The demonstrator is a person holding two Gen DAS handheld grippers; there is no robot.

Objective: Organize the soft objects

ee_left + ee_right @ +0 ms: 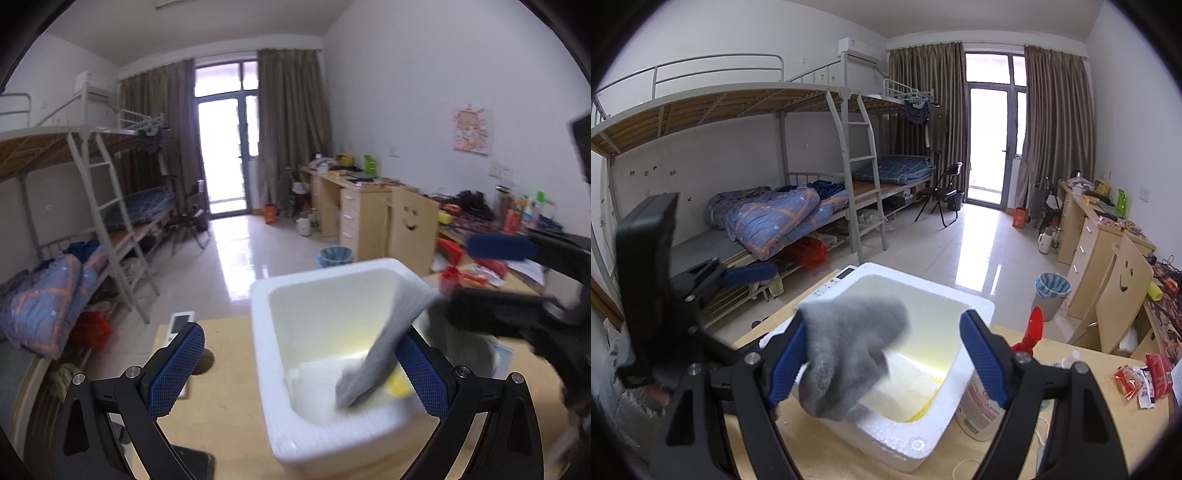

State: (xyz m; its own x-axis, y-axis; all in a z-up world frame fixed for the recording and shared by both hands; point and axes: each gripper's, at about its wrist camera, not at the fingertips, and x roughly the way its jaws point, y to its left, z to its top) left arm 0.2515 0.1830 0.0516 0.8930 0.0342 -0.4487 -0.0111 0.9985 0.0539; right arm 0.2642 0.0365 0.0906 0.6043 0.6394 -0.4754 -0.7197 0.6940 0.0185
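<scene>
A white foam box (332, 435) (923, 439) stands on the wooden table. A grey soft cloth (849, 350) hangs blurred over the box's near-left rim between my right gripper's (886, 362) open fingers; it touches the left pad (786, 365), not pinched. In the left wrist view the cloth (384, 347) drapes from the box's right rim down inside. White and yellow soft items (397, 386) lie in the box. My left gripper (299, 373) is open and empty around the box's near part.
A white remote (179, 325) lies on the table left of the box. A spray bottle with red trigger (982, 398) stands right of the box. Snack packets (1145, 376) lie at the table's right. Bunk beds, desks and a bin (1051, 291) stand beyond.
</scene>
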